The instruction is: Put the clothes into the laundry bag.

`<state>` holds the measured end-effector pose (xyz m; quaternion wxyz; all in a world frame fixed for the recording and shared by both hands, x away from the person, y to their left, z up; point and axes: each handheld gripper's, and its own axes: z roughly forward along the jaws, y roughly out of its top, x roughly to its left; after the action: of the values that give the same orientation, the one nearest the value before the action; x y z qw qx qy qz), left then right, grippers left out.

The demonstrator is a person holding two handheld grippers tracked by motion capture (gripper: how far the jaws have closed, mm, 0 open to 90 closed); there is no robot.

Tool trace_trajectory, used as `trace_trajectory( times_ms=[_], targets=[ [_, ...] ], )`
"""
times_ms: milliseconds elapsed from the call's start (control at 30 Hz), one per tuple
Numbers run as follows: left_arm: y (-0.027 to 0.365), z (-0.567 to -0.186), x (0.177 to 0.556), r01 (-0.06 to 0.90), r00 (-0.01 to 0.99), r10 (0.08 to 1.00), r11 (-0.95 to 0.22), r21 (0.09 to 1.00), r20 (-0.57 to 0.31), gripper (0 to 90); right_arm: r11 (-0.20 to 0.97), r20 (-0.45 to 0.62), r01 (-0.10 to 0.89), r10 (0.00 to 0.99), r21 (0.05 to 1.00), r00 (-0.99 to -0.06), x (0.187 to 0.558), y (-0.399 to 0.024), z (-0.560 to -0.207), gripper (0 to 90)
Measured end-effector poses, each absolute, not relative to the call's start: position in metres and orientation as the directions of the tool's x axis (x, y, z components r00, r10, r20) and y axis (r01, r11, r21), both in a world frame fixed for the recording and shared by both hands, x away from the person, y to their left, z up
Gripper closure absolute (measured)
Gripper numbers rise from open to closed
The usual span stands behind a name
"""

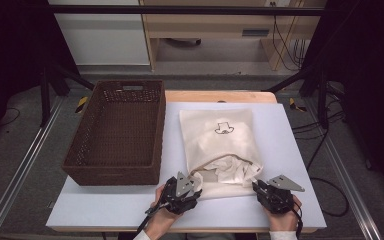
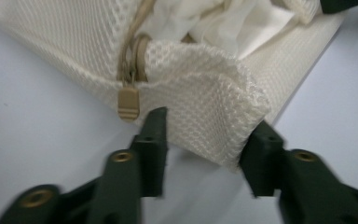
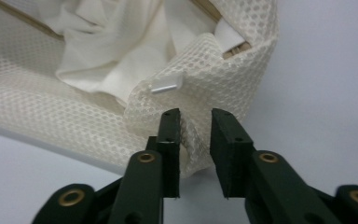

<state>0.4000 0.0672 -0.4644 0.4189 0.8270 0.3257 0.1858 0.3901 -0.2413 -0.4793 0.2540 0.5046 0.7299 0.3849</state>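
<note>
A cream mesh laundry bag [image 1: 220, 145] lies flat on the white table [image 1: 300, 150], its unzipped mouth toward the person and white cloth [image 1: 230, 167] spilling out, right of a brown wicker basket [image 1: 117, 130]. The left gripper [image 2: 209, 140] stands half open, a folded corner of mesh between its jaws, beside the tan zipper pull [image 2: 128, 102]. The right gripper [image 3: 195, 135] is narrower, a mesh edge in the gap, pads not clearly pressing.
</note>
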Motion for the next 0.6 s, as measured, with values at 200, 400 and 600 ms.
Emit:
trace_trajectory(
  times_ms=[200,400,600],
  targets=[
    [0.062,-0.449,0.406,0.392,0.706,0.709,-0.398,0.829,0.007,40.6,0.233,-0.019,0.484,0.913,0.844,-0.407,0.392,-0.22,-0.466,53.9],
    [0.061,-0.47,0.415,0.45,0.714,0.7,-0.434,0.781,-0.023,69.1,0.266,-0.074,0.56,0.937,0.785,-0.341,0.409,-0.206,-0.483,78.3],
    [0.071,-0.473,0.411,0.455,0.712,0.702,-0.441,0.774,-0.018,80.8,0.232,-0.055,0.553,0.947,0.8,-0.318,0.397,-0.222,-0.473,89.0]
  ],
)
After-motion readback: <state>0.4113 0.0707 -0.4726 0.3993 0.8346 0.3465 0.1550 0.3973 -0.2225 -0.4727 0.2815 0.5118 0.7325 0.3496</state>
